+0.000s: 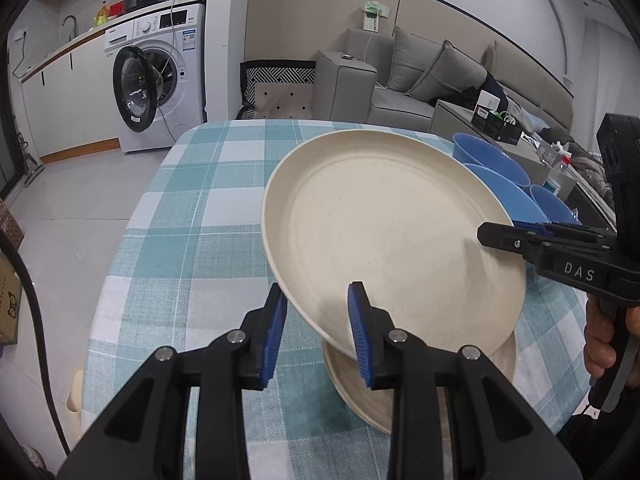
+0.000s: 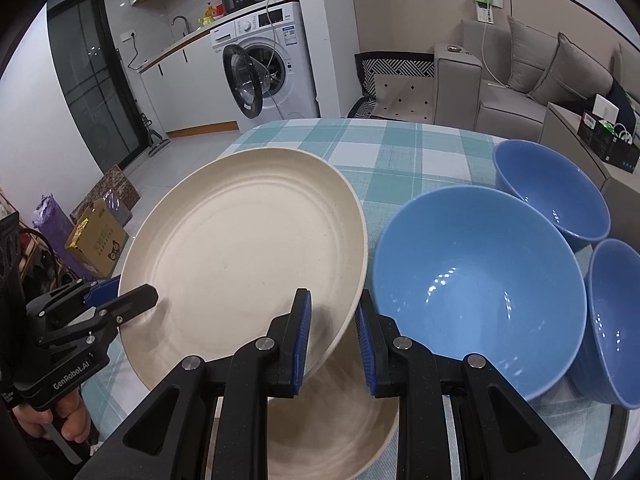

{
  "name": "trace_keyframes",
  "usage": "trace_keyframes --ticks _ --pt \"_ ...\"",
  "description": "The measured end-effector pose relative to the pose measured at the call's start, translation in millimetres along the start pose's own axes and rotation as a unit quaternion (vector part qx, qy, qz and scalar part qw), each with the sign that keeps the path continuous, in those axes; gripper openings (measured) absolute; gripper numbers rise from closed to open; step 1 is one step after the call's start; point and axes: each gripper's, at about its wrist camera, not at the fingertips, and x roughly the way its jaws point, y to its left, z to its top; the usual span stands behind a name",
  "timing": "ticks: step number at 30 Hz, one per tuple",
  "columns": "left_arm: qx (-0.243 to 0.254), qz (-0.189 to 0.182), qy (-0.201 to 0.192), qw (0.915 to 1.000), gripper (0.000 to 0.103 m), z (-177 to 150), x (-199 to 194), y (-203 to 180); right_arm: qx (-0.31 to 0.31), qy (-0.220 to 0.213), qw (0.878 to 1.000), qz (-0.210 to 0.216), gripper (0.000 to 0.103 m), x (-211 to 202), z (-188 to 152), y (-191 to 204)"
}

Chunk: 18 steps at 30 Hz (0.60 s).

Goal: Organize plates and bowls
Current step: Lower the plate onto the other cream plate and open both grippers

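A cream plate is held tilted above another cream plate that lies on the checked tablecloth. My left gripper has its jaws around the near rim of the tilted plate, with a gap at the left pad. My right gripper straddles the plate's opposite rim, jaws apart; it shows in the left wrist view pinching that rim. Three blue bowls stand to the right of the plates.
The table's left edge drops to the tiled floor. A washing machine with its door open stands beyond, and a grey sofa with a side table is behind the table. Cardboard boxes sit on the floor.
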Motion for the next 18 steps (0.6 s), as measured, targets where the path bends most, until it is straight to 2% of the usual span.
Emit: trace_keyframes --ticks 18 --pt "0.030 0.002 0.011 0.9995 0.030 -25 -9 -22 0.005 0.007 1.000 0.003 0.023 -17 -42 -10"
